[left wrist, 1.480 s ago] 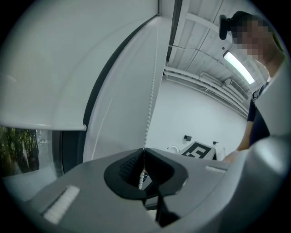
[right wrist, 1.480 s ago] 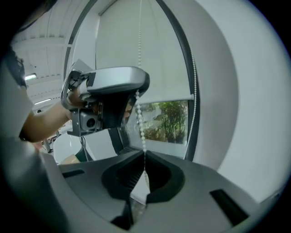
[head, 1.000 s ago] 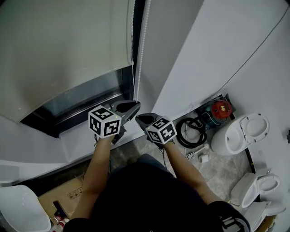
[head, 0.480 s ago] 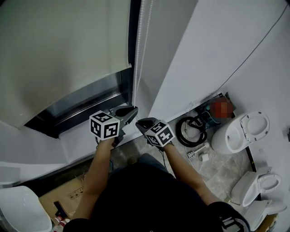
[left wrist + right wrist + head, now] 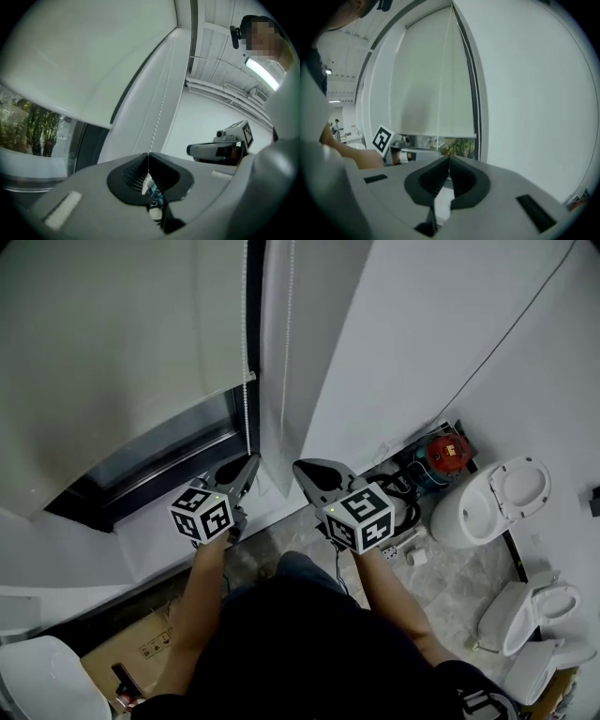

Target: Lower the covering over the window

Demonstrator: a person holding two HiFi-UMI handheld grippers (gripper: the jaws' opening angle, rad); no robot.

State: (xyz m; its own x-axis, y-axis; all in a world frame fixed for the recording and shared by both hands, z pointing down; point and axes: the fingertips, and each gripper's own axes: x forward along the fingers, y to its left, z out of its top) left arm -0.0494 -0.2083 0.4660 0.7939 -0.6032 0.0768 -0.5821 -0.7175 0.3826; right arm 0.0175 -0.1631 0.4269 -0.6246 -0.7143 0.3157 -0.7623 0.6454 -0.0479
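Left tool is clamped on one bead chain beside one roller blind; right tool closed, empty.

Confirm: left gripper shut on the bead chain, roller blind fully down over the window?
Not fully down. The left gripper is shut on the bead chain, but the roller blind is only partly down over the window; the left gripper view shows bare glass below its hem.

Head camera down, others toward window
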